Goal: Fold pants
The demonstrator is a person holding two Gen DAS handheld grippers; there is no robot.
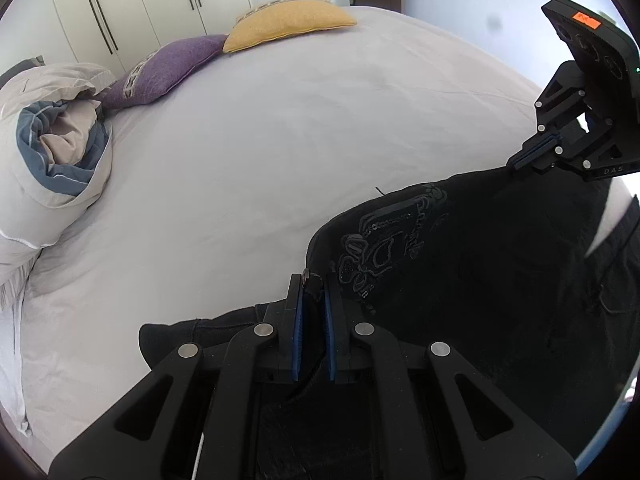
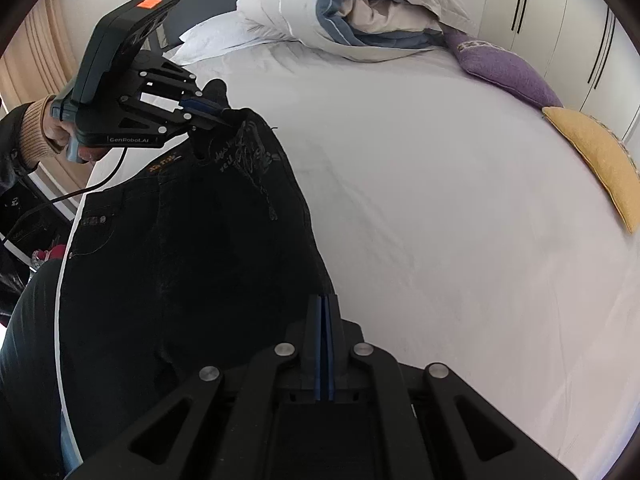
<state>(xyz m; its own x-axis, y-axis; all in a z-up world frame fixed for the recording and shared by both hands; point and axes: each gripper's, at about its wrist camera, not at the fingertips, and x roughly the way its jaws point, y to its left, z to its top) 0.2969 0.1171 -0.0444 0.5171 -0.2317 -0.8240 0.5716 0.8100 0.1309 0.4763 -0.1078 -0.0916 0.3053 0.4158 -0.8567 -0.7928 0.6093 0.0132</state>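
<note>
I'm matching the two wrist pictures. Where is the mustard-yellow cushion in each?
Left wrist view: mustard-yellow cushion at top centre, at the bed's far edge.
Right wrist view: same cushion at the right edge.
Shared landmark: the purple knitted cushion lies right beside it in both.

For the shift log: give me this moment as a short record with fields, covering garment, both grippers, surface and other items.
garment: black pants, lifted at one edge, the rest draped on the bed
left gripper: shut on the pants' edge
right gripper: shut on the pants' edge
surface: bed with a pale sheet
other items: purple cushion, yellow cushion, bundled duvet
fold: not yet made
</note>
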